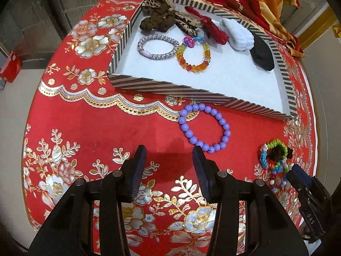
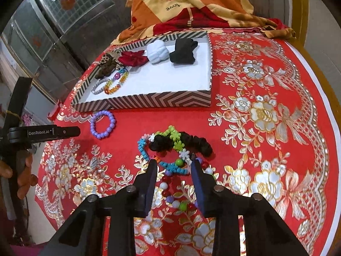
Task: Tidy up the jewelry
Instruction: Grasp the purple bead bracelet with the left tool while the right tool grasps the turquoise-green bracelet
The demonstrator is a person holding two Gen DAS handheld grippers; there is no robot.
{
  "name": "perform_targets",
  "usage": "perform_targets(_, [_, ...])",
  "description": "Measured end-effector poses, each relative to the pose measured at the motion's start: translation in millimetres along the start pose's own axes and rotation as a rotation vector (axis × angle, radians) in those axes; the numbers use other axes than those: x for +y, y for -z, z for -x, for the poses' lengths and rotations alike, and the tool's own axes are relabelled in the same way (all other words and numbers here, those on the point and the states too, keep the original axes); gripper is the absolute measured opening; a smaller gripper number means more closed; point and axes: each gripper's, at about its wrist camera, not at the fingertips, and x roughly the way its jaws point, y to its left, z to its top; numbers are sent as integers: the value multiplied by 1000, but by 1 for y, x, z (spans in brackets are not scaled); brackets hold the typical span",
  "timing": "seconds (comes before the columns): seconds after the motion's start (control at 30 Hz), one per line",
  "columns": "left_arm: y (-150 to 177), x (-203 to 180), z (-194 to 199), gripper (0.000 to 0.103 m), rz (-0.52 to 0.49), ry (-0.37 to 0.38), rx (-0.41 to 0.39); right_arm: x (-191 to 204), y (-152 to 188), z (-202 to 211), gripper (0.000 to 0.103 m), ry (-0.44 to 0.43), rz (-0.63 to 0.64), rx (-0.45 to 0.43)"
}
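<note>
The purple bead bracelet (image 1: 204, 128) lies flat on the red floral worktop (image 1: 85, 128), just in front of the striped tray's (image 1: 191, 91) near wall, its oval loop running roughly along that wall. The left gripper (image 1: 169, 151) hovers just short of it, fingers apart and empty, with bare cloth between them. Off to the right sits a tangle of multicoloured bead strands (image 2: 170, 149) with a black scrunchie (image 2: 191, 145) across it; the right gripper (image 2: 173, 163) stands spread over this heap, closed on nothing. In the tray lie a silver bracelet (image 1: 158, 47), an orange bead bracelet (image 1: 192, 54) and scrunchies, and its near right part is bare white. The left tool reads "GenRobot.AI" (image 2: 40, 132); the blanket (image 2: 191, 4) behind reads "love".
</note>
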Motion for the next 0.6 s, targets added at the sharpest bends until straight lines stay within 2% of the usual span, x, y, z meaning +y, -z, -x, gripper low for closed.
perform_targets(0.6, [-10,-6,-10,44,-10,-23,8,-2,-10,-9,30,-10,12,33])
